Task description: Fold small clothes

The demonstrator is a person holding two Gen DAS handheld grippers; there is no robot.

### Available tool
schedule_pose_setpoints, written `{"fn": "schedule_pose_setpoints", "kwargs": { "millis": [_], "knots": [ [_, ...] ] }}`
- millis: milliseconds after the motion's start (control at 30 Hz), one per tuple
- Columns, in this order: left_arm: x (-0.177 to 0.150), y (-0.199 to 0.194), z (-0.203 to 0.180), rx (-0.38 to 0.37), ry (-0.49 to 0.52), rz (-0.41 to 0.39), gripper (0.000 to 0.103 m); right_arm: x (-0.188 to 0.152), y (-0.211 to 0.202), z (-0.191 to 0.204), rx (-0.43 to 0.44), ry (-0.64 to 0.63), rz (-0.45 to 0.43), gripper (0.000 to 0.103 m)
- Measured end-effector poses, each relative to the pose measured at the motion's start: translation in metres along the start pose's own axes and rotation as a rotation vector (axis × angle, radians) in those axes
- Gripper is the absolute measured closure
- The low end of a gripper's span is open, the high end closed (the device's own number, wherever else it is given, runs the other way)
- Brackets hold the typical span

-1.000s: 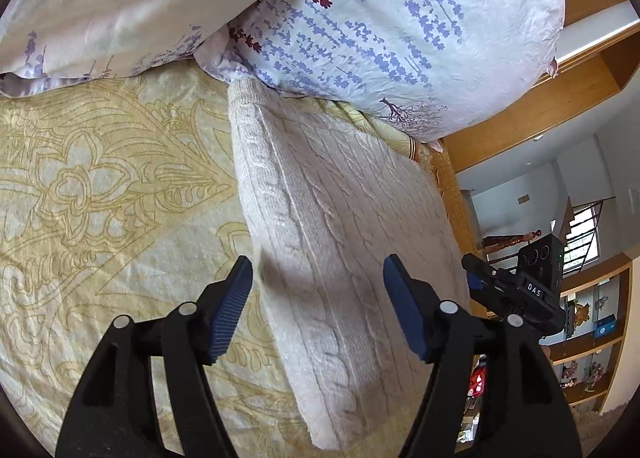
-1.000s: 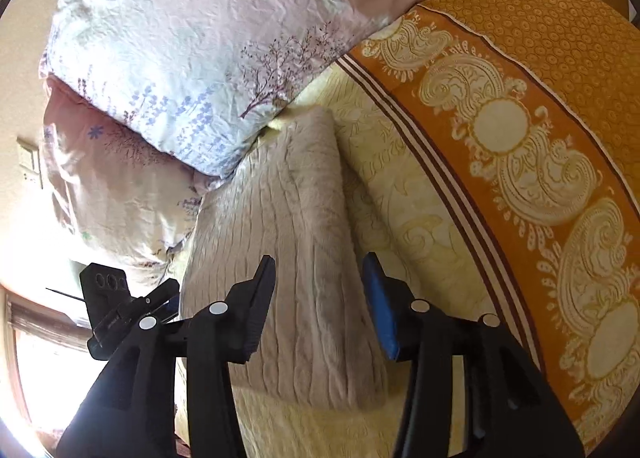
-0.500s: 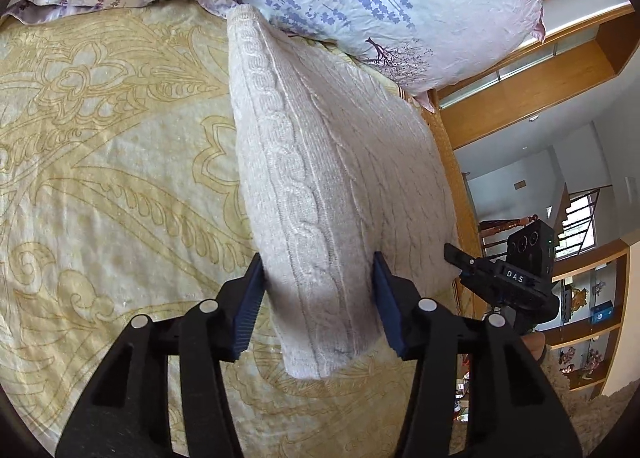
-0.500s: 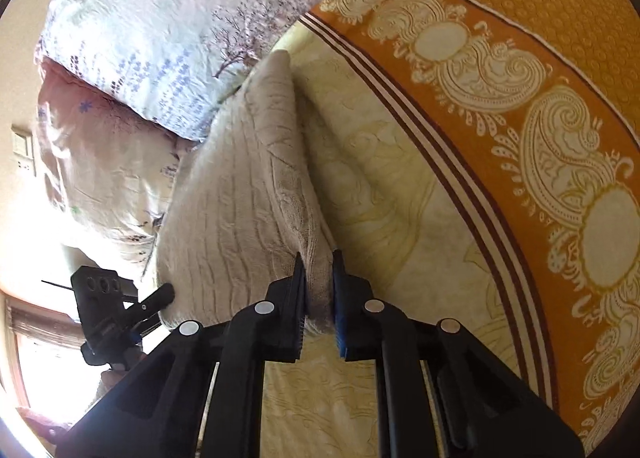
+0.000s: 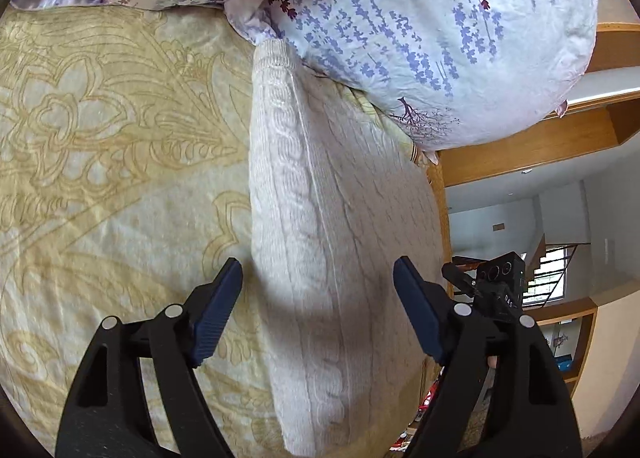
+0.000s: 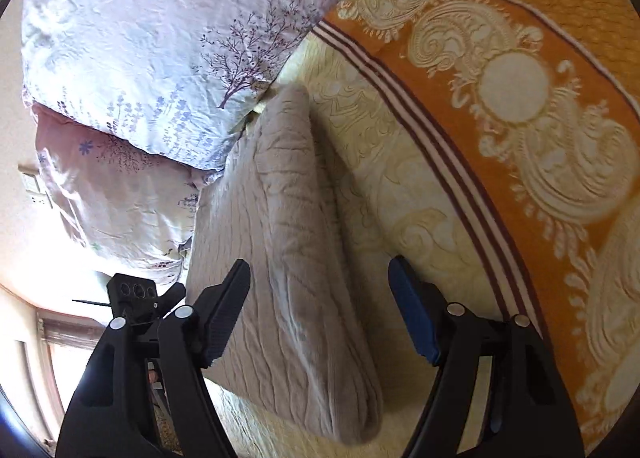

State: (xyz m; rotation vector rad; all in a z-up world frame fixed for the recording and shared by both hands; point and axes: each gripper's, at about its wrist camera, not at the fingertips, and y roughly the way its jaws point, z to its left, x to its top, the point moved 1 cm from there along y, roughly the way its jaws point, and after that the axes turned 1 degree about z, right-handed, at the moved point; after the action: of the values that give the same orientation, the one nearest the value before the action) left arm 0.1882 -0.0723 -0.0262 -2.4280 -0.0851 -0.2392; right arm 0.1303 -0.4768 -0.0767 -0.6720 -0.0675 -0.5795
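Observation:
A cream cable-knit sweater (image 5: 320,226) lies folded into a long strip on the yellow bedspread (image 5: 100,178), its far end under a floral pillow. My left gripper (image 5: 318,298) is open and empty, its jaws wide on either side of the sweater's near end. The sweater also shows in the right wrist view (image 6: 296,242), lying folded. My right gripper (image 6: 320,298) is open and empty over its near end. The other gripper shows at the edge of each view (image 5: 500,282) (image 6: 136,294).
Floral pillows (image 5: 420,38) (image 6: 140,58) lie at the head of the bed, against the sweater's far end. An orange patterned border (image 6: 520,98) runs along the bedspread. The bed's edge and a room with wooden shelves (image 5: 568,338) lie to the right.
Both grippers opened. The right gripper let go of the sweater's fold it was pinching half a second ago. The left jaws widened and the sweater settled flat on the bed.

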Motion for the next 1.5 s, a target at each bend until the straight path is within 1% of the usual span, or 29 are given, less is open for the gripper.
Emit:
{"fn": "schedule_pose_setpoints", "kwargs": {
  "millis": [67, 133, 200, 300, 333, 367, 400, 433, 467, 567, 667, 733, 800, 900, 967, 1033, 1100, 1133, 1167, 1200, 1233, 1267, 1300, 1333, 1367, 1400, 1433, 1467, 1500],
  "knots": [
    [0.005, 0.006, -0.001, -0.011, -0.001, 0.010, 0.025, 0.003, 0.002, 0.000, 0.024, 0.002, 0.012, 0.031],
    [0.010, 0.011, -0.005, -0.010, 0.010, 0.013, 0.024, 0.004, 0.006, 0.000, 0.061, 0.000, 0.032, 0.041],
    [0.014, 0.015, -0.008, -0.003, 0.023, 0.019, 0.024, 0.005, 0.013, 0.002, 0.104, -0.002, 0.068, 0.045],
    [0.017, 0.018, -0.010, -0.010, 0.031, 0.021, 0.025, 0.006, 0.022, 0.004, 0.120, -0.007, 0.089, 0.045],
    [0.017, 0.018, -0.009, -0.013, 0.030, 0.019, 0.027, 0.005, 0.024, 0.004, 0.139, 0.000, 0.092, 0.049],
    [0.018, 0.018, -0.009, -0.013, 0.027, 0.018, 0.033, 0.005, 0.026, 0.005, 0.159, 0.003, 0.098, 0.055],
    [0.017, 0.018, -0.007, -0.014, 0.022, 0.015, 0.038, 0.003, 0.028, 0.005, 0.169, 0.002, 0.103, 0.064],
    [0.018, 0.021, -0.006, -0.018, 0.014, 0.011, 0.046, 0.001, 0.028, 0.005, 0.182, -0.001, 0.102, 0.069],
    [0.019, 0.023, -0.004, -0.028, 0.005, 0.006, 0.050, 0.000, 0.026, 0.006, 0.196, 0.003, 0.098, 0.071],
    [0.015, 0.016, 0.001, -0.060, -0.004, -0.002, 0.062, -0.003, 0.022, 0.014, 0.244, 0.014, 0.081, 0.074],
    [0.011, 0.003, -0.001, -0.100, 0.015, -0.008, 0.067, -0.008, 0.021, 0.037, 0.299, -0.006, 0.075, 0.075],
    [0.008, -0.012, -0.002, -0.130, 0.029, -0.015, 0.069, -0.012, 0.023, 0.056, 0.323, -0.037, 0.082, 0.075],
    [0.004, -0.033, -0.002, -0.126, 0.051, -0.044, 0.069, -0.019, 0.031, 0.077, 0.345, -0.071, 0.098, 0.075],
    [-0.001, -0.075, 0.007, -0.121, 0.048, -0.102, 0.069, -0.031, 0.048, 0.104, 0.379, -0.109, 0.119, 0.075],
    [-0.005, -0.102, 0.018, -0.083, 0.053, -0.143, 0.068, -0.039, 0.067, 0.121, 0.357, -0.153, 0.137, 0.076],
    [-0.008, -0.120, 0.033, -0.028, 0.055, -0.167, 0.068, -0.047, 0.089, 0.130, 0.300, -0.180, 0.170, 0.076],
    [-0.009, -0.127, 0.052, 0.063, 0.034, -0.176, 0.067, -0.058, 0.117, 0.133, 0.215, -0.193, 0.206, 0.077],
    [-0.009, -0.127, 0.063, 0.124, 0.021, -0.178, 0.066, -0.061, 0.126, 0.132, 0.170, -0.194, 0.195, 0.077],
    [-0.009, -0.126, 0.074, 0.167, 0.003, -0.184, 0.066, -0.061, 0.132, 0.129, 0.141, -0.173, 0.177, 0.077],
    [-0.009, -0.126, 0.082, 0.180, -0.018, -0.197, 0.065, -0.060, 0.135, 0.125, 0.134, -0.139, 0.169, 0.076],
    [-0.010, -0.125, 0.088, 0.183, -0.037, -0.208, 0.059, -0.060, 0.137, 0.122, 0.136, -0.106, 0.168, 0.076],
    [-0.009, -0.125, 0.091, 0.190, -0.046, -0.217, 0.055, -0.061, 0.138, 0.125, 0.126, -0.109, 0.171, 0.075],
    [-0.010, -0.126, 0.089, 0.207, -0.038, -0.227, 0.055, -0.060, 0.135, 0.129, 0.098, -0.136, 0.165, 0.072],
    [-0.011, -0.128, 0.083, 0.235, -0.013, -0.244, 0.055, -0.060, 0.128, 0.134, 0.063, -0.172, 0.137, 0.069],
    [-0.011, -0.129, 0.074, 0.269, 0.014, -0.269, 0.054, -0.057, 0.117, 0.137, 0.028, -0.207, 0.090, 0.068],
    [-0.013, -0.134, 0.064, 0.301, 0.046, -0.298, 0.054, -0.055, 0.107, 0.143, -0.009, -0.243, 0.024, 0.067],
    [-0.014, -0.139, 0.054, 0.326, 0.082, -0.328, 0.050, -0.056, 0.097, 0.150, -0.043, -0.287, -0.050, 0.067],
    [-0.018, -0.144, 0.042, 0.348, 0.117, -0.361, 0.040, -0.055, 0.080, 0.152, -0.067, -0.345, -0.128, 0.067],
    [-0.021, -0.146, 0.030, 0.365, 0.156, -0.393, 0.035, -0.061, 0.074, 0.158, -0.070, -0.401, -0.164, 0.067]
  ]
}}
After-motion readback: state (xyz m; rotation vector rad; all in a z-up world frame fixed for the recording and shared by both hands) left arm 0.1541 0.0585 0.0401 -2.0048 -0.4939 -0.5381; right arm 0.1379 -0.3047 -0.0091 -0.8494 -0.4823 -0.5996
